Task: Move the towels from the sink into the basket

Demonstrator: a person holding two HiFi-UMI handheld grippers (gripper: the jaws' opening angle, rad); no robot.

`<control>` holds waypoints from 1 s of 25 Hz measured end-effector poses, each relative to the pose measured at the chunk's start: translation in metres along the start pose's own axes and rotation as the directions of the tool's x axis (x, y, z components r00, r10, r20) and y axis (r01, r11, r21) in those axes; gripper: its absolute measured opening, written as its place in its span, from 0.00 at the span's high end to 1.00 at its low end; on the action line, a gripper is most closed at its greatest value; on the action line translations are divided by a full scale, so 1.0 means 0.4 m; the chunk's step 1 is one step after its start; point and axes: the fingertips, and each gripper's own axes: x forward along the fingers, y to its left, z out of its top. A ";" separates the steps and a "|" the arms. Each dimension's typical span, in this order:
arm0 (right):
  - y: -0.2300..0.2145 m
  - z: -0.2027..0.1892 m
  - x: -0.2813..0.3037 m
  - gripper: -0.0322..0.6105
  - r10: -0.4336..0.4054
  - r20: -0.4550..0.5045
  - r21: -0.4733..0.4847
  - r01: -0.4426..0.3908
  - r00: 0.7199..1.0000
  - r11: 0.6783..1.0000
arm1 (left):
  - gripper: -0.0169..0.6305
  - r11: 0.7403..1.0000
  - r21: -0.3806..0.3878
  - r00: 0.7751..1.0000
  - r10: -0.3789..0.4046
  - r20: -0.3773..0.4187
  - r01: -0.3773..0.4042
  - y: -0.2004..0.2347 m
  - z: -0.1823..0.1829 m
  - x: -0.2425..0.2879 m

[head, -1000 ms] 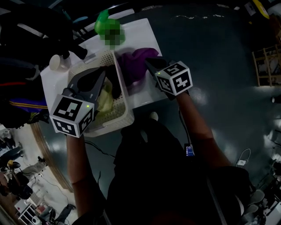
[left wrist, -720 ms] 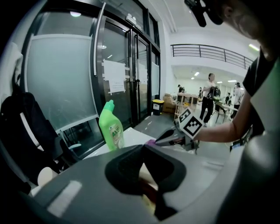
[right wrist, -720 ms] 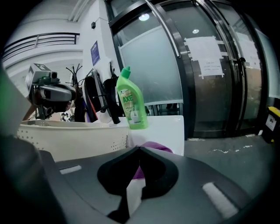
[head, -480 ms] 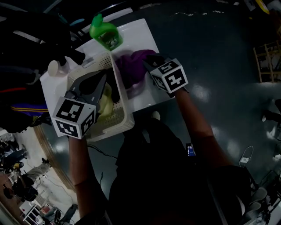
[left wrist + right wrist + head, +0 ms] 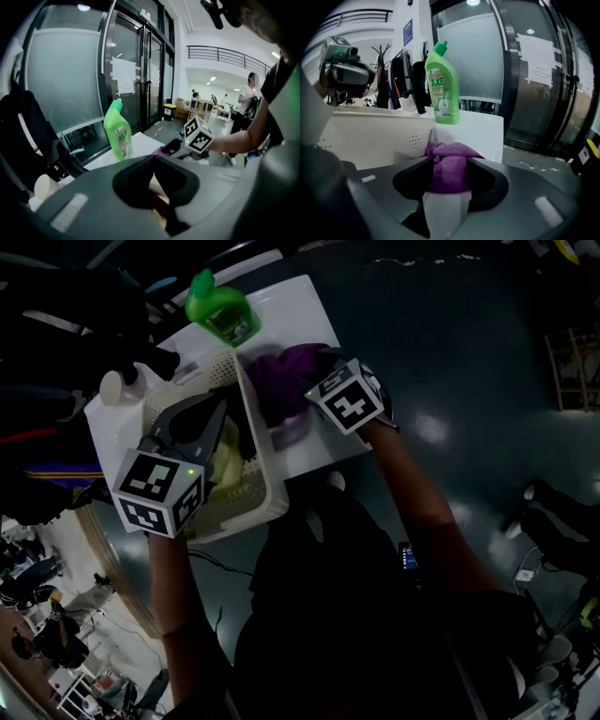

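dipped toward the purple towel, right gripper just spread its jaws round it; left gripper clenched.

A green cleaner bottle stands upright before glass doors, dark coats hanging nearby.

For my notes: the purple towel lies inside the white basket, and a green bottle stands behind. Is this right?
Not quite. The purple towel lies outside the white basket, beside its wall, on the white sink; the right gripper view shows it. The green bottle does stand behind.
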 end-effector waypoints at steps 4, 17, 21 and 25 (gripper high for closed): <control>-0.006 -0.011 0.018 0.65 -0.051 -0.042 -0.048 0.049 0.998 0.998 | 0.96 1.000 -0.004 1.000 0.003 -0.001 -0.003 0.009 -0.005 0.005; 0.009 -0.018 0.006 0.92 -0.065 -0.060 -0.041 0.063 0.996 0.997 | 0.96 1.000 -0.028 1.000 0.008 0.021 -0.007 0.013 -0.012 -0.024; 0.020 -0.002 -0.011 0.93 -0.060 -0.027 -0.037 0.059 0.998 0.998 | 0.96 0.999 -0.031 0.999 0.023 0.036 -0.022 0.019 -0.009 -0.043; 0.032 0.028 -0.042 0.93 -0.060 0.015 -0.020 0.061 0.998 0.998 | 0.96 0.999 -0.035 0.997 0.040 0.066 -0.038 0.023 -0.006 -0.066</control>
